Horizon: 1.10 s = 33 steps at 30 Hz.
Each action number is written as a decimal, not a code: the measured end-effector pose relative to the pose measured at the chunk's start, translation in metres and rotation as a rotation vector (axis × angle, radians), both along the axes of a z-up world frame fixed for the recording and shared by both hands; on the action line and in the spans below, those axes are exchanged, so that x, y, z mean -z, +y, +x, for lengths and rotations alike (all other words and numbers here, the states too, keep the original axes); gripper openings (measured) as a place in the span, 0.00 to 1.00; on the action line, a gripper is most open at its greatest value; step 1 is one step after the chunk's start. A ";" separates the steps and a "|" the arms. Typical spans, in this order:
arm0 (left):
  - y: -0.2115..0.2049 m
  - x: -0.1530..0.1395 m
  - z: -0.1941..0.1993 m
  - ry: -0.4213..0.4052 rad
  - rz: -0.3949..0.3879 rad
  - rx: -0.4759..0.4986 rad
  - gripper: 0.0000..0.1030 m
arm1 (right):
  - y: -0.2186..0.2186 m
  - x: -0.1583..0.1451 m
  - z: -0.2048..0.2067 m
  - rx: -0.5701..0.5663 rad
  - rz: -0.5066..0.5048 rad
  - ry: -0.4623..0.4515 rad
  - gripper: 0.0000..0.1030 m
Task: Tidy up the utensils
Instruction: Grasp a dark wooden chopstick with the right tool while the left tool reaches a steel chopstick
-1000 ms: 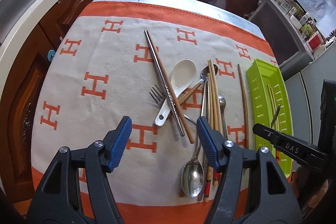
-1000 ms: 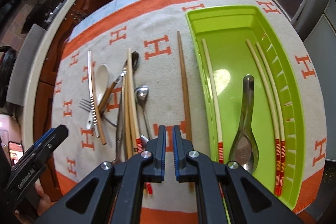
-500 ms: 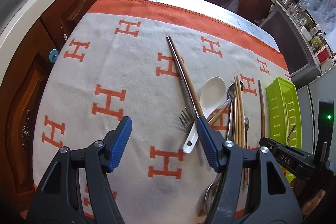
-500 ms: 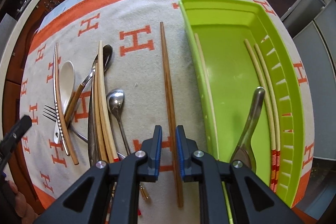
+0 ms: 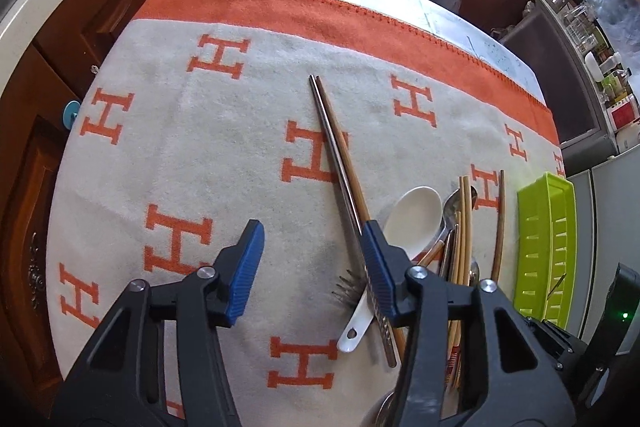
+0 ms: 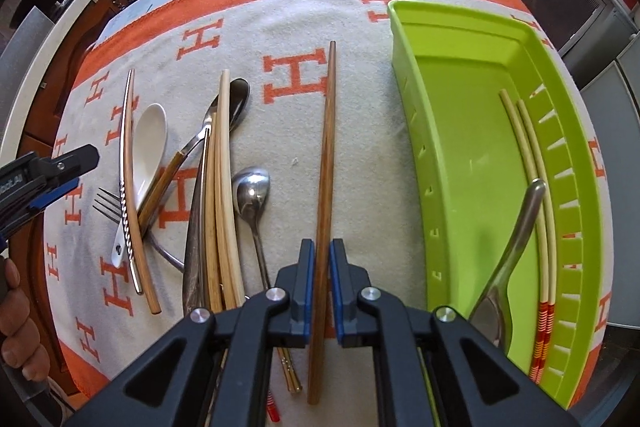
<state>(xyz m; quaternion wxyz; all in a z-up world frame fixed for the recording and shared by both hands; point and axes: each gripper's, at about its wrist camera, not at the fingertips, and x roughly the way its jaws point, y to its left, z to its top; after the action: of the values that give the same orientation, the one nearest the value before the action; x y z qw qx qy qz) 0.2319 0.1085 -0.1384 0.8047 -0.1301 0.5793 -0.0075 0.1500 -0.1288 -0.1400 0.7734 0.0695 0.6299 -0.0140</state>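
Note:
My right gripper (image 6: 322, 245) points down at the cloth. Its jaws are closing, and the blue pads press a long brown chopstick (image 6: 326, 163) that lies on the cloth. My left gripper (image 5: 312, 231) hovers over the cloth with its jaws closing. Only bare cloth and the tines of a fork (image 5: 348, 287) lie between them. Its right pad sits above a metal chopstick and a wooden one lying as a pair (image 5: 340, 163). A white spoon (image 5: 412, 223) rests beside that pair. The green tray (image 6: 448, 115) holds two cream chopsticks (image 6: 536, 187) and a metal spoon (image 6: 516, 239).
A pile of light wooden chopsticks (image 6: 224, 187), a steel spoon (image 6: 250, 191) and other cutlery lies left of the brown chopstick. The orange-and-cream cloth (image 5: 180, 155) covers the table. Dark cabinets and a counter surround it. A person's hand (image 6: 16, 327) shows at the left edge.
The left gripper moved left and lower over the cloth, and its jaws narrowed. The right gripper sank over the brown chopstick, opened a little, then closed on it.

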 end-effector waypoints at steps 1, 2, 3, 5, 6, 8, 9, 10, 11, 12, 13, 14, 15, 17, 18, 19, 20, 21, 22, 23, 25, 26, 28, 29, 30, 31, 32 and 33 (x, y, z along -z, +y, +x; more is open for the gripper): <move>-0.002 0.000 0.002 0.001 -0.001 0.008 0.37 | -0.001 0.000 0.000 0.001 0.010 0.000 0.07; -0.004 0.000 0.004 0.002 0.007 0.015 0.37 | -0.002 0.000 -0.002 0.001 0.019 0.002 0.07; -0.006 0.001 0.006 0.007 0.020 0.020 0.37 | -0.003 0.000 -0.003 0.001 0.027 0.004 0.07; -0.009 0.004 0.009 0.026 0.040 0.021 0.37 | -0.010 -0.002 -0.005 -0.004 0.039 0.007 0.07; -0.010 0.006 0.011 0.036 0.050 0.020 0.37 | -0.010 -0.002 -0.005 -0.006 0.046 0.008 0.07; -0.010 0.011 0.014 0.059 0.067 0.016 0.37 | -0.012 -0.003 -0.006 -0.009 0.061 0.011 0.07; -0.011 0.013 0.015 0.067 0.069 0.017 0.37 | -0.011 -0.003 -0.007 -0.010 0.069 0.013 0.07; -0.011 0.017 0.016 0.078 0.075 0.018 0.37 | -0.010 -0.003 -0.007 -0.009 0.075 0.011 0.07; -0.011 0.019 0.016 0.084 0.077 0.015 0.37 | -0.009 -0.003 -0.008 -0.010 0.082 0.012 0.07; -0.012 0.021 0.017 0.090 0.077 0.014 0.37 | -0.008 -0.002 -0.008 -0.011 0.085 0.012 0.07; -0.012 0.024 0.018 0.095 0.078 0.014 0.37 | -0.008 -0.002 -0.009 -0.011 0.089 0.012 0.07; -0.014 0.024 0.019 0.088 0.084 0.013 0.37 | -0.008 -0.002 -0.009 -0.012 0.094 0.013 0.07; -0.015 0.024 0.020 0.084 0.094 0.015 0.37 | -0.009 -0.002 -0.010 -0.012 0.097 0.013 0.07; -0.019 0.024 0.022 0.083 0.101 0.015 0.37 | -0.010 -0.003 -0.011 -0.011 0.105 0.014 0.07; -0.021 0.025 0.023 0.081 0.107 0.017 0.37 | -0.011 -0.003 -0.011 -0.011 0.109 0.014 0.07; -0.022 0.026 0.023 0.082 0.115 0.022 0.37 | -0.012 -0.003 -0.012 -0.010 0.114 0.015 0.07; -0.023 0.026 0.024 0.083 0.116 0.025 0.37 | -0.013 -0.003 -0.012 -0.008 0.120 0.016 0.07; -0.024 0.026 0.024 0.085 0.107 0.029 0.37 | -0.013 -0.003 -0.012 -0.007 0.125 0.016 0.07; -0.024 0.026 0.025 0.088 0.095 0.028 0.37 | -0.014 -0.002 -0.012 -0.006 0.129 0.016 0.07; -0.025 0.025 0.026 0.091 0.077 0.021 0.37 | -0.015 -0.002 -0.012 -0.006 0.131 0.016 0.07; -0.020 0.021 0.024 0.083 0.050 -0.003 0.37 | -0.016 -0.002 -0.013 -0.007 0.135 0.016 0.07; -0.018 0.017 0.023 0.073 0.040 -0.016 0.37 | -0.017 -0.002 -0.013 -0.006 0.136 0.016 0.07; -0.014 0.011 0.021 0.056 0.005 -0.036 0.37 | -0.017 -0.002 -0.013 -0.007 0.137 0.015 0.07; -0.014 0.008 0.021 0.051 -0.010 -0.038 0.37 | -0.017 -0.002 -0.013 -0.007 0.138 0.015 0.07; -0.015 0.006 0.020 0.044 -0.028 -0.036 0.37 | -0.016 -0.002 -0.013 -0.007 0.138 0.015 0.07; -0.017 0.004 0.021 0.042 -0.038 -0.029 0.37 | -0.016 -0.002 -0.013 -0.007 0.138 0.015 0.07; -0.019 0.004 0.021 0.042 -0.046 -0.025 0.37 | -0.016 -0.002 -0.013 -0.007 0.139 0.015 0.07; -0.020 0.005 0.021 0.045 -0.056 -0.021 0.37 | -0.016 -0.002 -0.013 -0.007 0.140 0.014 0.07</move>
<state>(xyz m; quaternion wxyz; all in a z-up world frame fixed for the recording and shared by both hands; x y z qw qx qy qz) 0.2531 0.0885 -0.1433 0.7877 -0.1587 0.5952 -0.0122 0.1374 -0.1452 -0.1382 0.7621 0.1212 0.6352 0.0322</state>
